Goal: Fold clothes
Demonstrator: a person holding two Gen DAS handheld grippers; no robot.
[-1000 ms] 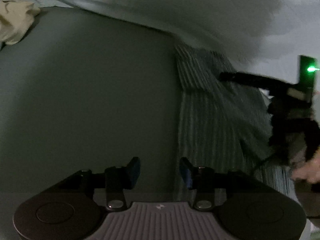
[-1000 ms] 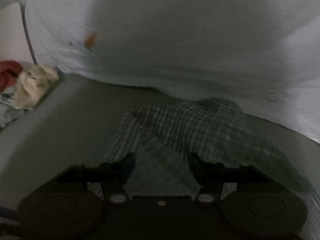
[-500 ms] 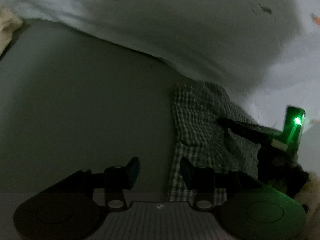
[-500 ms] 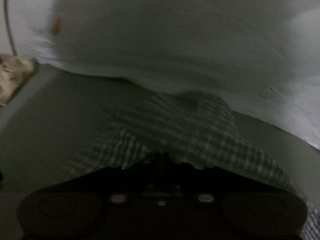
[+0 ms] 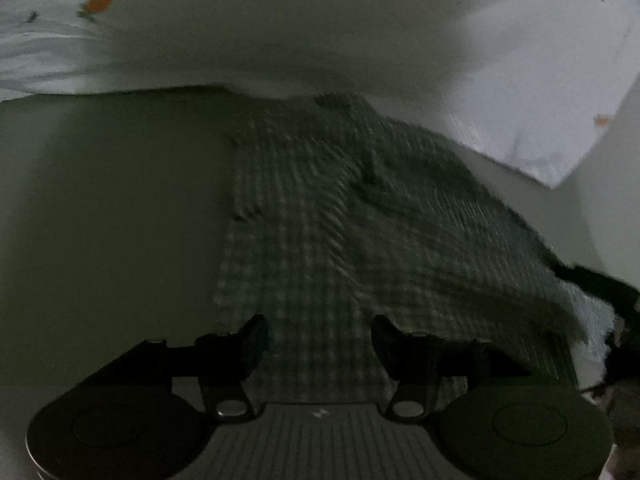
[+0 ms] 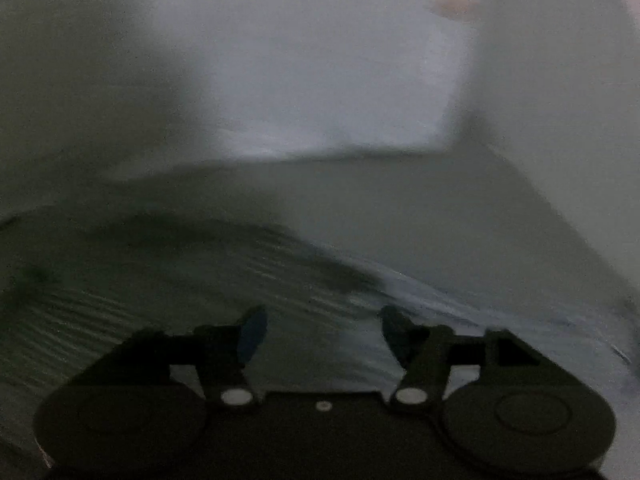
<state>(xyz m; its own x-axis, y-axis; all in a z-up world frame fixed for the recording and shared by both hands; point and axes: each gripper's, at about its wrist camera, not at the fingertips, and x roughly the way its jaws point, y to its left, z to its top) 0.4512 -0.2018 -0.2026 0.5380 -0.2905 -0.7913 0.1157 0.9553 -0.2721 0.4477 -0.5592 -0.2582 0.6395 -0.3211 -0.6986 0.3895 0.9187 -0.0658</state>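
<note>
A dark green-and-white checked garment (image 5: 360, 220) lies on a grey-green surface (image 5: 100, 220), partly folded, with a fold ridge running down its middle. My left gripper (image 5: 318, 340) is open just above its near edge, with cloth showing between the fingers. In the right wrist view the same garment (image 6: 140, 300) is blurred at the lower left. My right gripper (image 6: 322, 332) is open and empty over the garment's right edge. The other gripper's dark body (image 5: 616, 308) shows at the right edge of the left wrist view.
A white sheet (image 5: 320, 20) with small orange carrot prints rises behind the surface. It also shows in the right wrist view (image 6: 320, 60). A pale wall or panel (image 5: 608, 184) stands at the right. Bare grey-green surface lies left of the garment.
My right gripper was shut on the garment half a second ago; it has opened and swung to the right. My left gripper has moved over the garment's near edge and stays open.
</note>
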